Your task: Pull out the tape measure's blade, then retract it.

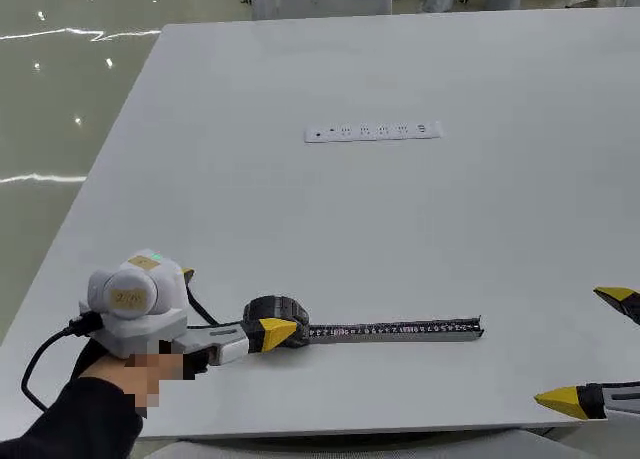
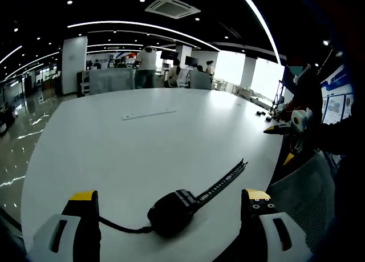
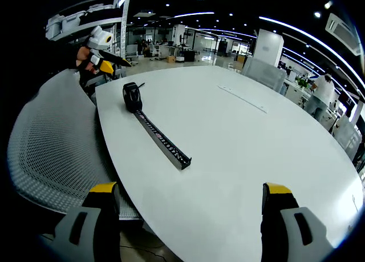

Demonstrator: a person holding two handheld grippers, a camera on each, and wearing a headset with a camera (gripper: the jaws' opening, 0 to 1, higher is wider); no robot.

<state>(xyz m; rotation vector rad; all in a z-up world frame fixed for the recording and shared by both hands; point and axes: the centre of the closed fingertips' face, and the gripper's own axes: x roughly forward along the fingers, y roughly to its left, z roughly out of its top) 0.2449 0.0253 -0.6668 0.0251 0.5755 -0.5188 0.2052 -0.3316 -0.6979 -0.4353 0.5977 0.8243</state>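
Blade [image 1: 395,329] lies out along the bench's [image 1: 400,209] near edge. Left gripper [image 2: 170,195] gapes astride the case [image 2: 173,212], right gripper [image 3: 191,188] gapes empty; pin case, retract slowly.

Head view, lower right: right gripper [image 1: 567,344] cut off by frame edge, just yellow jaw tips + a bit of body in shot. Tape measure [image 1: 275,307] case at lower left partly hidden behind a yellow jaw; blade [image 1: 395,330] markings too small to read. Power strip [image 1: 372,131], upper centre: socket type too small to tell.
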